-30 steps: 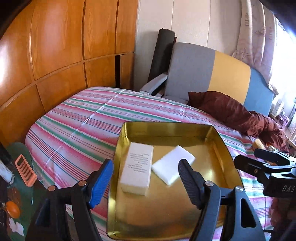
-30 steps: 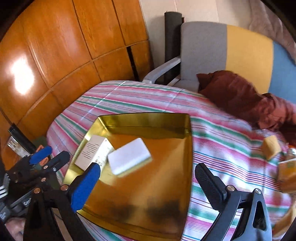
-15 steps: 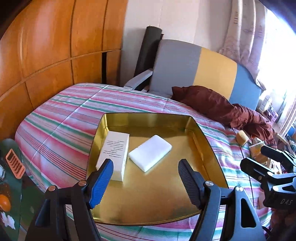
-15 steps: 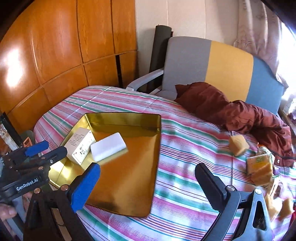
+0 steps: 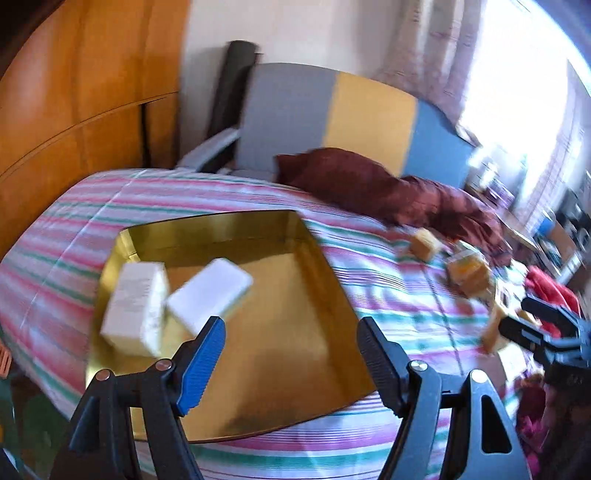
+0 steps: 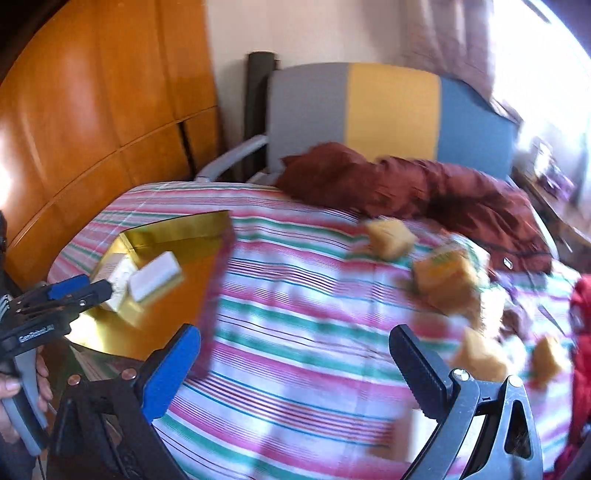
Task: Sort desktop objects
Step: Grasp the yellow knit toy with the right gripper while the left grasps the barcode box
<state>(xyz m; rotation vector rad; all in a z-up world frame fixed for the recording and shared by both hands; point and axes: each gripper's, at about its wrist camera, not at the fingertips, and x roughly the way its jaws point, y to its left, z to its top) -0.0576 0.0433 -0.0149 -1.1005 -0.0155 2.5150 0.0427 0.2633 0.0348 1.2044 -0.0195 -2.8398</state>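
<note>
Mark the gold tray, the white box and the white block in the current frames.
gold tray [image 5: 288, 354], left wrist view, bare floor.
white box [image 5: 135, 301], left wrist view, top face.
white block [image 5: 208, 295], left wrist view, top face.

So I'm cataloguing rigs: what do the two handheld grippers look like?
Both are black clamp-style frames with silver rivets. Each left gripper and right gripper has one blue-faced finger and one ribbed black finger. The left's body carries white "GenRobot.AI" lettering above a grey handle.

A glossy orange wooden wardrobe [image 5: 74, 110] is seen beside a cream wall [image 6: 303, 26]; a bright curtained window [image 5: 524, 85] is seen at right.
</note>
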